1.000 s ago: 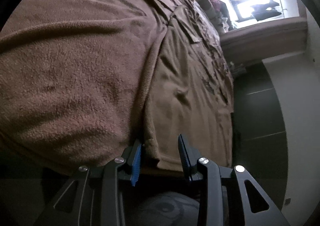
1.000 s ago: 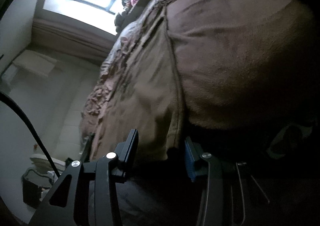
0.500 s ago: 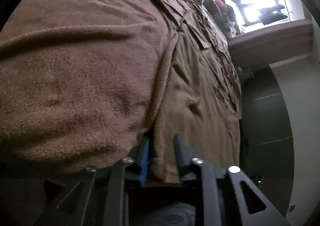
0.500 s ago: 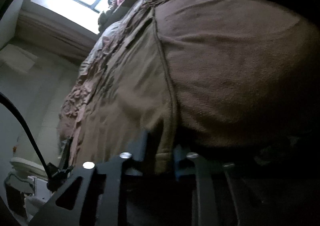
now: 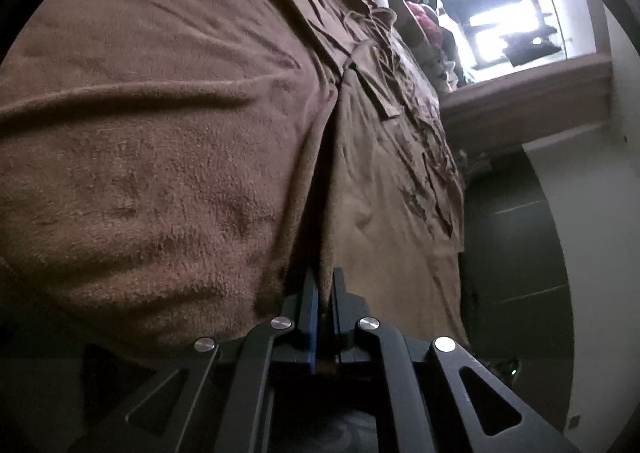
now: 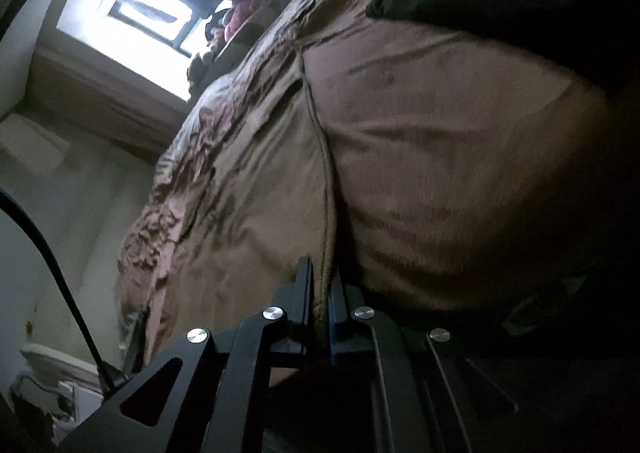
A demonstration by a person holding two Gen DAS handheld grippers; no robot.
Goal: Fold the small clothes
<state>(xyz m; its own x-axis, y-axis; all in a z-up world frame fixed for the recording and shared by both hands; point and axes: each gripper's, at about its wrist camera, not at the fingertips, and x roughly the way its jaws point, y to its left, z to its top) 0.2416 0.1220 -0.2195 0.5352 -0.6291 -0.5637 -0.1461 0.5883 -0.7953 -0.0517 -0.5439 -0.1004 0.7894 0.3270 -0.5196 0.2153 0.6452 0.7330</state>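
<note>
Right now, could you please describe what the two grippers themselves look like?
Both are matte black linkage frames with triangular cut-outs and round silver pivot bolts. The left gripper and right gripper carry blue pads on their fingers. A black cable runs beside the right one.

No readable text, labels, brands, numbers or signs in either view. Brown fabric and gripper hardware carry no print; background near the window is overexposed and too blurred to read anything.
</note>
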